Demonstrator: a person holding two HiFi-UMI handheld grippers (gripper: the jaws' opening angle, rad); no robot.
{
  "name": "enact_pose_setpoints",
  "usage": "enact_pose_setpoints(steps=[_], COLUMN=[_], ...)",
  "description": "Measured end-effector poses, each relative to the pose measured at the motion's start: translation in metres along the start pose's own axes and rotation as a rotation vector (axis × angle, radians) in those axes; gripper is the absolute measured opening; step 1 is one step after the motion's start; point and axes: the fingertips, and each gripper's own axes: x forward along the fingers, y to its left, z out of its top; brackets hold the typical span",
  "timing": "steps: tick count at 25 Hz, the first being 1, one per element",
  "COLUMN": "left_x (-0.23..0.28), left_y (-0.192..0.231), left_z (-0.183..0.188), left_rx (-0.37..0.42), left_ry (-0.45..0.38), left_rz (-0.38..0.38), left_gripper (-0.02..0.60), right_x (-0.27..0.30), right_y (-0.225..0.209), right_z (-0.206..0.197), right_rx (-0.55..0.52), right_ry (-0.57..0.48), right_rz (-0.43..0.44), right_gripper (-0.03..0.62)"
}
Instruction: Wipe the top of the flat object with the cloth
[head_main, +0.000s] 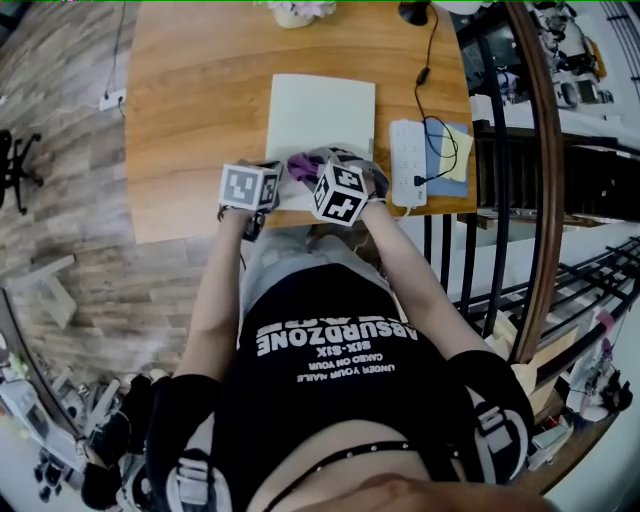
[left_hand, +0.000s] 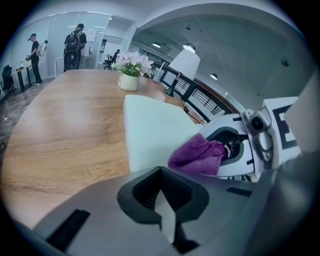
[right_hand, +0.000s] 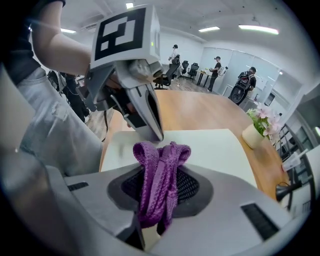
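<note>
Ceiling lights (right_hand: 257, 29) are glowing over an open office; a wooden worktop (head_main: 200, 120) is sitting on plank flooring (head_main: 60, 150), a black railing (head_main: 490, 180) running alongside.

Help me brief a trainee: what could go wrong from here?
The purple cloth is bunched into a narrow wad in the right gripper, so bare jaws may scrape the pale board.
The power strip and its cable lie beside the board's right edge; a wide stroke could snag them.
Pushed hard, the board might slide toward the flower pot.
</note>
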Motion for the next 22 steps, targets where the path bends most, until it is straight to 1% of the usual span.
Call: enact_pose_setpoints(steps=[3, 11, 18, 22], left_x=[0.001, 0.002, 0.000, 0.000], left_y=[-0.001, -0.003, -0.003, -0.003], left_z=[-0.001, -0.001, -0.003, -0.003], left_rx=[0.006, 0.015, 0.013, 0.029], left_ry=[0.008, 0.022, 0.052, 0.056], left_rz=[0.001, -0.003, -0.017, -0.018], left_gripper=[0.003, 0.005, 0.004, 0.003], right_x=[0.002, 0.008, 0.012, 0.013], right_y=[-0.010, -0.047, -0.084, -0.097], right_z=[0.000, 0.003, 0.005, 0.007], right_rx=[-0.003, 0.000, 0.005, 0.012], right_ry=[-0.002, -0.013, -0.019, -0.025], right_rz=[-0.013, -0.095, -0.214, -0.232], right_gripper=[0.117, 0.118, 0.118, 0.118])
